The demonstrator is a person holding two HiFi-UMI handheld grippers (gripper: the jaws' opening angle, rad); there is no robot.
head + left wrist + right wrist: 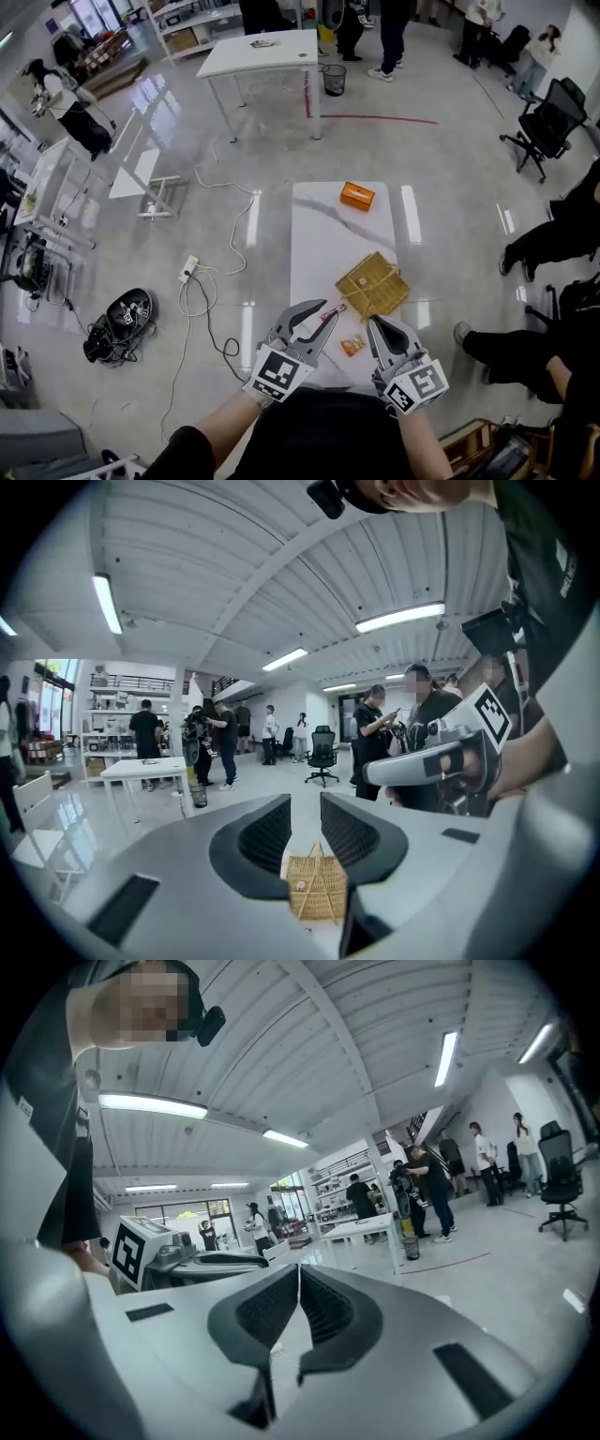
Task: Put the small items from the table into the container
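Note:
A woven basket (373,284) lies on the white table (319,244), at its near right. Through the left gripper's jaws I see the basket (317,888) with a small pink thing in it. A slim pink item (334,312) and an orange packet (352,346) lie on the table near its front edge. My left gripper (325,316) is raised above the near edge, its jaws apart with nothing between them (305,803). My right gripper (377,323) hovers beside it, right of the packet, jaws together and empty (298,1269).
An orange box (356,196) sits at the table's far end. Cables and a power strip (188,268) lie on the floor to the left. Seated people's legs (544,244) are at the right. Farther back stand another white table (262,52) and a bin (334,79).

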